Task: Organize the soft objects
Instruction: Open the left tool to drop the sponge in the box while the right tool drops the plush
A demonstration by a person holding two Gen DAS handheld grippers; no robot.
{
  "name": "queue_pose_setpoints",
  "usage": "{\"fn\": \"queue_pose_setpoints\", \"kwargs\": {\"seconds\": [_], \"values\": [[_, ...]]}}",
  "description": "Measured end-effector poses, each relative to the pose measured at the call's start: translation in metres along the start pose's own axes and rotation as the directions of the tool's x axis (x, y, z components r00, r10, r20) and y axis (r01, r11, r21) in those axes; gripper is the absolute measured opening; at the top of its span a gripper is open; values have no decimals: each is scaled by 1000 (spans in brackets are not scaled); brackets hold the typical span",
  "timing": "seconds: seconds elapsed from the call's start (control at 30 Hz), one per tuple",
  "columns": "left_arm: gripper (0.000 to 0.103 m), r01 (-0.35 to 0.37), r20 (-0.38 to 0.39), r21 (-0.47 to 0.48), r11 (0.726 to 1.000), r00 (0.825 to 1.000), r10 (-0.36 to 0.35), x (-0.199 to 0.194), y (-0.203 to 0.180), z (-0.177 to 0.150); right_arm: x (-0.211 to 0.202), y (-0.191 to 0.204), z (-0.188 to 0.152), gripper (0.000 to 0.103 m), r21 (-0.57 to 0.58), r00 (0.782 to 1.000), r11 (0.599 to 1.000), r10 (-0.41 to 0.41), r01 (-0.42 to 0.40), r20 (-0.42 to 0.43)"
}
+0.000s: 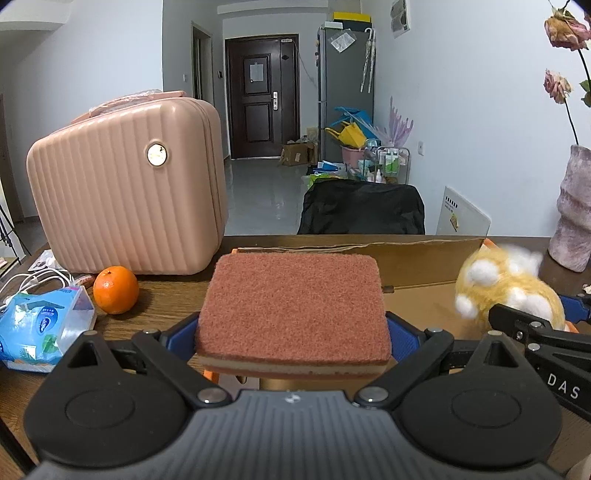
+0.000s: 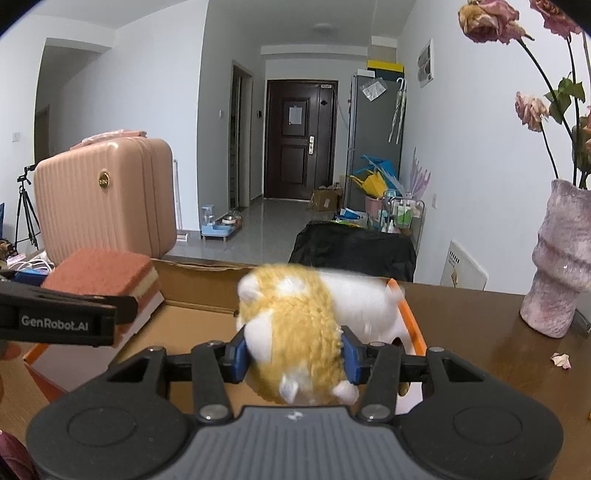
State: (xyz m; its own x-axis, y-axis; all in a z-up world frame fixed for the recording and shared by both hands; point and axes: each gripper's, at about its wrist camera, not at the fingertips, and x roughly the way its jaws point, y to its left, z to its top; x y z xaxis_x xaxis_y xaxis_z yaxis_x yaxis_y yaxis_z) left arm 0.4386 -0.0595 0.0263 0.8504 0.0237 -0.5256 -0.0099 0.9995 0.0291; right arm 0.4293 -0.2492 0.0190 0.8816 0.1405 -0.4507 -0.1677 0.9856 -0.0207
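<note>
My left gripper sat at bottom centre of the left wrist view, blue pads clamped on both sides of a sponge, reddish scouring face up w/ pale layers under it. Sponge hung over the near edge of an open cardboard box, mid-frame. My right gripper was bottom centre of its own view, jaws pressed into a yellow-and-white plush toy; toy blurred, so exact pose unclear. It was held above the box interior, orange-edged flap just right of it. In the left view the same toy showed at the right edge, right gripper's black finger below it.

Other stuff on the wooden table: pink ribbed case upper left, an orange just in front of it, tissue pack at far left, white cables behind that. Mauve vase w/ dried roses stood at right, well apart from the box.
</note>
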Motion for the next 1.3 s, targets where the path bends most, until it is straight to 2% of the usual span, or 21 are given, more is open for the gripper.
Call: {"fn": "queue_pose_setpoints", "kwargs": {"seconds": [0.03, 0.07, 0.1, 0.17, 0.23, 0.3, 0.37, 0.53, 0.8, 1.3], "values": [[99, 3, -1, -1, 1000, 1000, -3, 0, 0, 0, 1, 0, -1, 49, 2, 1000, 1000, -1, 1, -3], [100, 4, -1, -2, 1000, 1000, -4, 0, 1, 0, 2, 1, -1, 54, 4, 1000, 1000, -7, 7, -5], [101, 5, -2, -5, 1000, 1000, -5, 0, 2, 0, 3, 1, -1, 68, 5, 1000, 1000, -18, 18, -5], [102, 8, -7, -14, 1000, 1000, -9, 0, 4, 1, 3, -1, -2, 79, 12, 1000, 1000, -16, 16, -8], [103, 6, -8, -21, 1000, 1000, -6, 0, 5, 1, 3, -1, -1, 83, 13, 999, 999, -34, 34, -3], [103, 8, -12, -28, 1000, 1000, -8, 1, 8, 1, 4, -3, -1, 96, 23, 999, 999, -43, 43, -7], [103, 7, -19, -36, 999, 1000, -8, 1, 9, 2, 5, -5, -1, 103, 37, 998, 998, -56, 57, -15], [103, 11, -23, -36, 999, 1000, -12, 0, 10, 2, 5, -10, 1, 103, 62, 997, 996, -68, 70, -35], [103, 10, -18, -2, 1000, 1000, -10, -10, 3, 8, -11, -13, 6, 103, 61, 997, 995, -80, 80, -14], [103, -8, 23, 11, 1000, 1000, 7, -57, 8, 14, -57, -15, 9, 103, 48, 996, 995, -85, 83, 35]]}}
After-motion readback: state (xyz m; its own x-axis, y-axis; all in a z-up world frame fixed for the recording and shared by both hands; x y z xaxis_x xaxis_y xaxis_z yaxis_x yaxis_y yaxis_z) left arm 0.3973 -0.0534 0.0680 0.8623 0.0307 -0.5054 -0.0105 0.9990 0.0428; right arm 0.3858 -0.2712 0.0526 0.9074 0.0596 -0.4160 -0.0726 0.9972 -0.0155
